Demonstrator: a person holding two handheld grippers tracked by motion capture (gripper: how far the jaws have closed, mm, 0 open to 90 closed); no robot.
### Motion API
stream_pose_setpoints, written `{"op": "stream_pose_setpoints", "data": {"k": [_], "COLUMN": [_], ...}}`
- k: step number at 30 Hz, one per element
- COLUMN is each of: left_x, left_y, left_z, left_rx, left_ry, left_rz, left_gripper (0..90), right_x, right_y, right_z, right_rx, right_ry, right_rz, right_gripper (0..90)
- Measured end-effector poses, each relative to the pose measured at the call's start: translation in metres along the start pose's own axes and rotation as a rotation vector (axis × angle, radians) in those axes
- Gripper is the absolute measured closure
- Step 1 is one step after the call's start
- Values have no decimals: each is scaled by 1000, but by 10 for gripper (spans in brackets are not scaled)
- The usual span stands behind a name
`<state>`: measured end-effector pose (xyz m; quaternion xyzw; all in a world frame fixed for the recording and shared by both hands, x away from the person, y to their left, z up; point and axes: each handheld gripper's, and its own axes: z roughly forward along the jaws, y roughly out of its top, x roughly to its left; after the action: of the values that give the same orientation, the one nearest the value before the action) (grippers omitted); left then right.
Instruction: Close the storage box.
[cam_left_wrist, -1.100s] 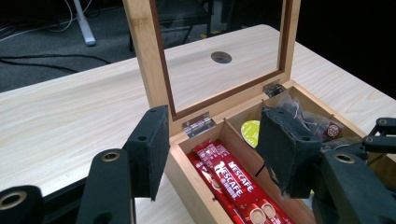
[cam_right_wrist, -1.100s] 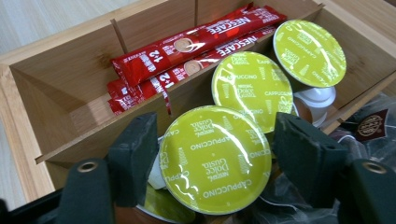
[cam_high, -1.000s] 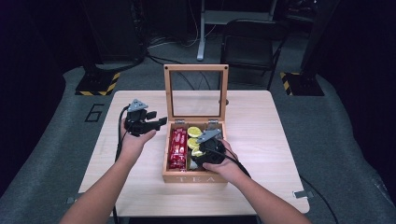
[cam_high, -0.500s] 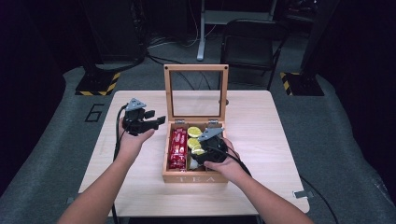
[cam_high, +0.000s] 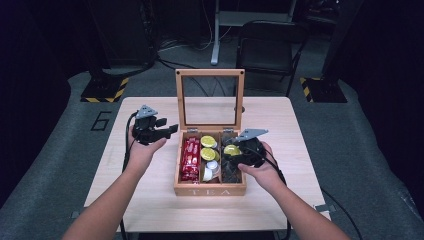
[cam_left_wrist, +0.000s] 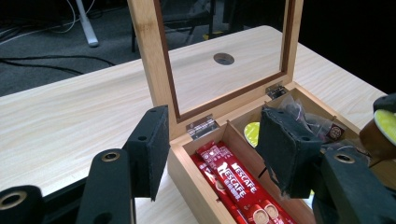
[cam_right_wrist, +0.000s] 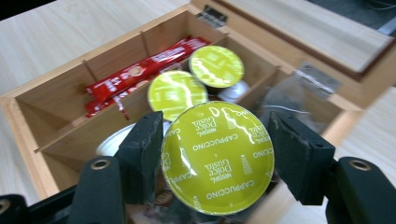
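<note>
A wooden tea box (cam_high: 210, 191) stands open at the table's middle, its glass lid (cam_high: 210, 73) upright. Red Nescafe sticks (cam_high: 190, 159) lie in its left compartment, and yellow-lidded capsules (cam_high: 208, 141) sit in the middle one. My right gripper (cam_high: 234, 152) hovers over the right compartment, shut on a yellow-lidded Dolce Gusto capsule (cam_right_wrist: 217, 158), with a pad against each side. Two more capsules (cam_right_wrist: 177, 94) lie below it. My left gripper (cam_high: 170, 129) hangs left of the box, open and holding nothing; in the left gripper view its jaws (cam_left_wrist: 217, 149) frame the box's back left corner.
Dark tea bags (cam_high: 231, 172) fill the right compartment, and a white capsule (cam_high: 210, 170) lies at the front of the middle one. The table (cam_high: 150, 200) has a round cable hole (cam_left_wrist: 223, 58) behind the lid. A chair (cam_high: 265, 45) stands beyond the far edge.
My right gripper has risen and shifted to the right with the capsule between its pads. The left gripper has stayed where it was.
</note>
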<state>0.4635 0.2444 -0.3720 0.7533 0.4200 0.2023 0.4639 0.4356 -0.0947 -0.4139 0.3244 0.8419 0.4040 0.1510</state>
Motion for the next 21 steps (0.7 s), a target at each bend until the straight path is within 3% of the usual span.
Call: {"op": "stream_pose_setpoints", "data": {"k": [10,21], "left_x": [3,4], "left_y": [-2,-4], "left_z": [0,0], "left_rx": [-3,0], "left_ry": [5,7], "left_rz": [-10,-12], "left_gripper": [438,438], "right_x": [-29,-53], "right_y": [-11,-27], "right_z": [-18,-28], "right_rx": [-9,-1], "right_ry": [-103,-180], "right_rz": [29,80], "right_gripper": [367,367]}}
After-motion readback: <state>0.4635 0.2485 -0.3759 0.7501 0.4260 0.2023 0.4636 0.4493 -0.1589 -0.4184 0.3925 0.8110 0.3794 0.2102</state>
